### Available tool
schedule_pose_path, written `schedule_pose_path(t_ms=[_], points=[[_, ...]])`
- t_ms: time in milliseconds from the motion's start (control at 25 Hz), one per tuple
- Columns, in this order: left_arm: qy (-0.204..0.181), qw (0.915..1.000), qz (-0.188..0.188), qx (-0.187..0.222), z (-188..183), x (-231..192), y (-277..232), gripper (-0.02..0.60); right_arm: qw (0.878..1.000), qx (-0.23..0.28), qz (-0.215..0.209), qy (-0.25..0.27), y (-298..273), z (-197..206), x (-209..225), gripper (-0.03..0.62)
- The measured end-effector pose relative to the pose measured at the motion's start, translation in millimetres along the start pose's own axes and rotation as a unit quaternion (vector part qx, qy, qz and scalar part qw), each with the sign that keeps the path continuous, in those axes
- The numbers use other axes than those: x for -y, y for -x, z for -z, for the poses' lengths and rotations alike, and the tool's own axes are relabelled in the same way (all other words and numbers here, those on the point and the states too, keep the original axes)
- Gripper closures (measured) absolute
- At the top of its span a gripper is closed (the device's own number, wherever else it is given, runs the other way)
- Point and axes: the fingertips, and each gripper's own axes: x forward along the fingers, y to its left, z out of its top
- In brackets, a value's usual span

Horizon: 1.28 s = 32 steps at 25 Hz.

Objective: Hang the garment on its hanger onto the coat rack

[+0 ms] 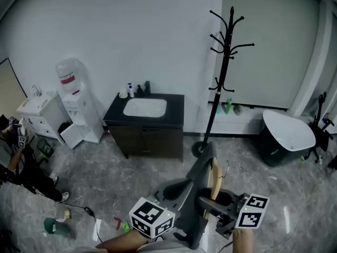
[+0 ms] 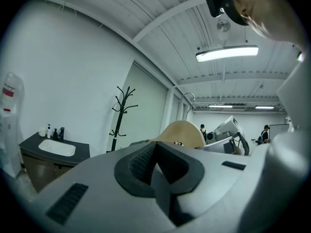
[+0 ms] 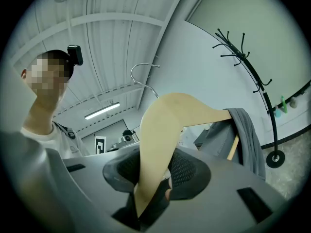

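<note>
A black coat rack (image 1: 226,62) stands on the floor by the white wall, its hooks bare. In front of it and lower, a grey garment (image 1: 197,186) hangs on a wooden hanger (image 1: 214,175). My right gripper (image 3: 155,166) is shut on one wooden arm of the hanger (image 3: 170,115); the metal hook (image 3: 143,74) points up and the garment (image 3: 245,135) drapes off the far arm. My left gripper (image 2: 155,166) looks shut on a fold of grey cloth, with the hanger (image 2: 183,132) just beyond it. The rack (image 2: 121,113) shows further back to the left.
A dark sink cabinet (image 1: 147,123) stands left of the rack's round base (image 1: 199,149). A water dispenser (image 1: 73,104) and a white cabinet (image 1: 39,112) are further left. A dark bin with a white top (image 1: 287,133) sits right. A person (image 1: 16,162) is at the left edge.
</note>
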Motion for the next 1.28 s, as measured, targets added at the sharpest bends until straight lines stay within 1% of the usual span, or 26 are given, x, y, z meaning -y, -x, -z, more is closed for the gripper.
schedule_pose_path(t_ms=[280,400,560,800,1000,1120,1280], points=[[-0.001,1.0000,-0.001,-0.009,4.9,5.2,-1.3,0.575,1.000,-0.002,-0.003,-0.003,3.3,-3.9,5.9,0.451],[-0.004,0.9999,-0.005,-0.014,7.1,7.3,-4.0,0.575,1.000,0.005,-0.009,-0.008,8.8,-12.1,12.2,0.451],[-0.005,0.9998,-0.015,-0.016,11.4,11.2,-11.2,0.575,1.000,0.002,-0.021,-0.002,17.4,-21.4,15.1,0.451],[-0.009,0.9993,-0.035,-0.014,14.6,14.6,-33.4,0.576,0.999,-0.012,-0.031,0.005,32.0,-28.8,28.2,0.451],[-0.011,0.9993,-0.034,-0.015,16.7,22.8,-57.2,0.575,0.999,-0.023,-0.031,0.008,45.8,-33.4,44.3,0.451],[-0.012,0.9992,-0.034,-0.015,10.7,16.9,-71.2,0.575,0.999,-0.024,-0.029,0.006,46.7,-42.2,54.8,0.451],[-0.022,0.9992,-0.034,-0.006,-4.0,-6.1,-96.9,0.575,0.999,-0.024,-0.028,0.011,39.9,-56.2,75.4,0.451]])
